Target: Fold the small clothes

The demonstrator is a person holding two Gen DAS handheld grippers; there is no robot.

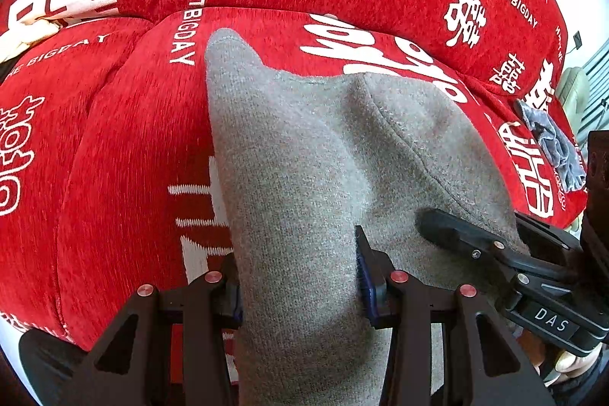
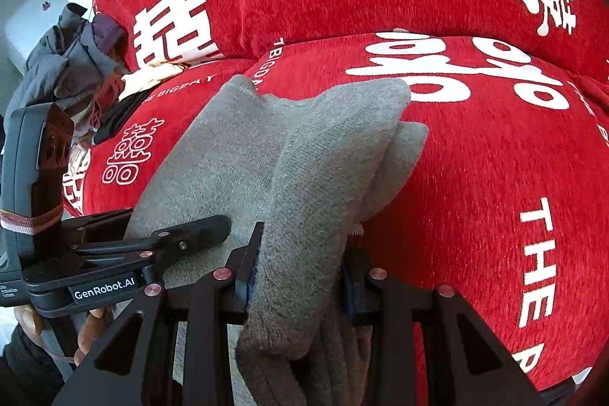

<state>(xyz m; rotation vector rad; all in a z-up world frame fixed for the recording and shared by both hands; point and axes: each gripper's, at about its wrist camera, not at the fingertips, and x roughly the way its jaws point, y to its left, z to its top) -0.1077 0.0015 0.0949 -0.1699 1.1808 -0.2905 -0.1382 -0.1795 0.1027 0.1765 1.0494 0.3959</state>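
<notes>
Left gripper point(image 1: 300, 276) clamped on grey sock point(image 1: 304, 147); right gripper point(image 2: 300, 276) clamped on same sock, folded over, on red sofa cover point(image 2: 475, 158).

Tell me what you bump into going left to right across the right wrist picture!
Pile of dark clothes → left gripper → gray garment pinched in the right gripper → red cover with its white letters.

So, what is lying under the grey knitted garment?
Under the grey knitted garment lies the red sofa cover with white lettering. Part of the print is hidden beneath the cloth, and whether anything else lies under it cannot be seen.
</notes>
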